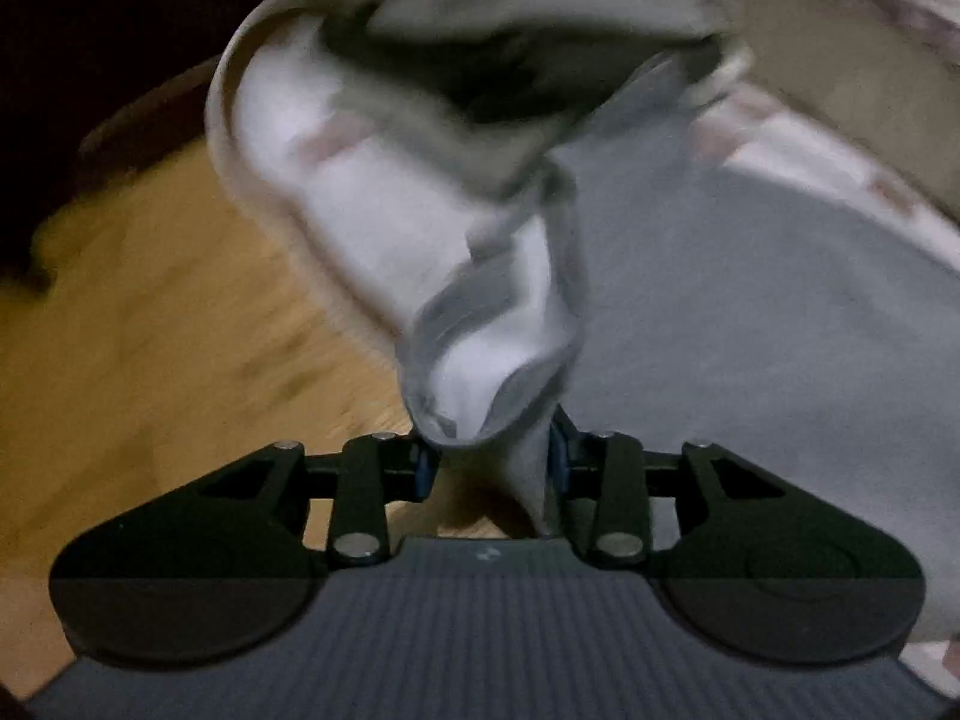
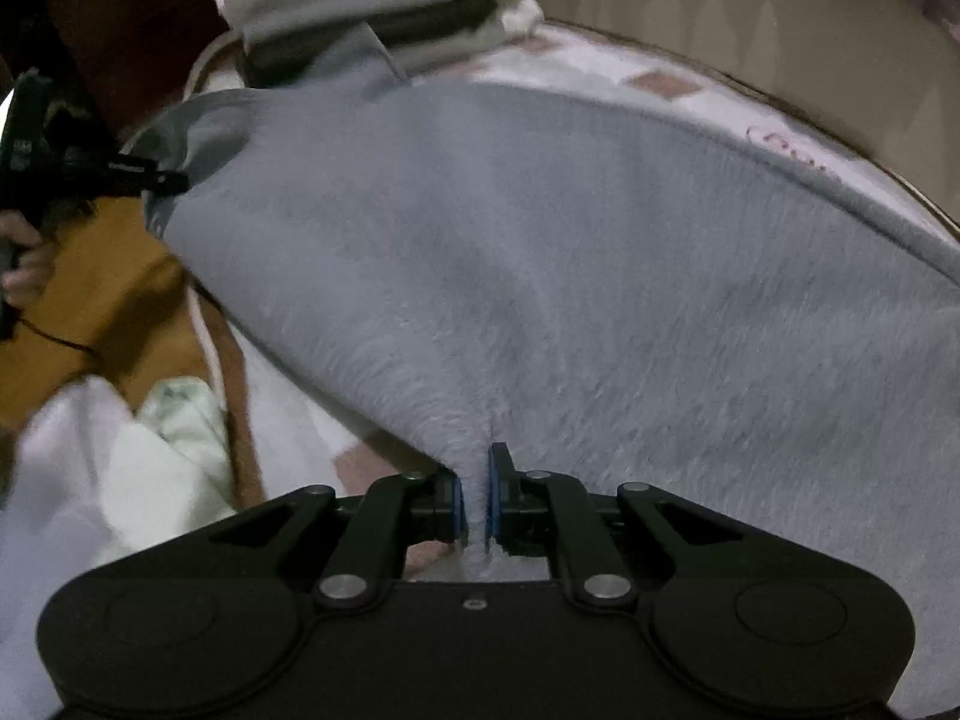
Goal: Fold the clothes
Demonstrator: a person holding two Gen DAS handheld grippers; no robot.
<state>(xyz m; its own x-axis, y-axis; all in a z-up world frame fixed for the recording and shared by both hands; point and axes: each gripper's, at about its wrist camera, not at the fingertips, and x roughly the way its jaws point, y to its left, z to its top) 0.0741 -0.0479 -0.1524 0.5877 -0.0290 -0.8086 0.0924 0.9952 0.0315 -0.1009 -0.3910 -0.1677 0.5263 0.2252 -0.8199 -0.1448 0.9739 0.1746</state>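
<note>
A grey fleecy garment [image 1: 750, 330] lies spread over the bed; in the right wrist view the garment [image 2: 570, 270] fills most of the frame. My left gripper [image 1: 492, 462] is at its bunched corner, which shows a white lining. The jaws stand apart, and a grey fold hangs between them against the right pad [image 1: 558, 456]. My right gripper [image 2: 477, 498] is shut on a pinched ridge of the grey garment at its near edge. The left gripper [image 2: 174, 180] also shows in the right wrist view, at the garment's far left corner, with a hand [image 2: 24, 264] behind it.
A stack of folded grey and white clothes [image 1: 480, 30] sits at the bed's far end. The sheet [image 2: 570, 60] is white with pink patches. Wooden floor [image 1: 150, 300] lies left of the bed. Loose white and pale green clothes [image 2: 174, 420] lie at lower left. A beige panel [image 2: 720, 18] runs behind.
</note>
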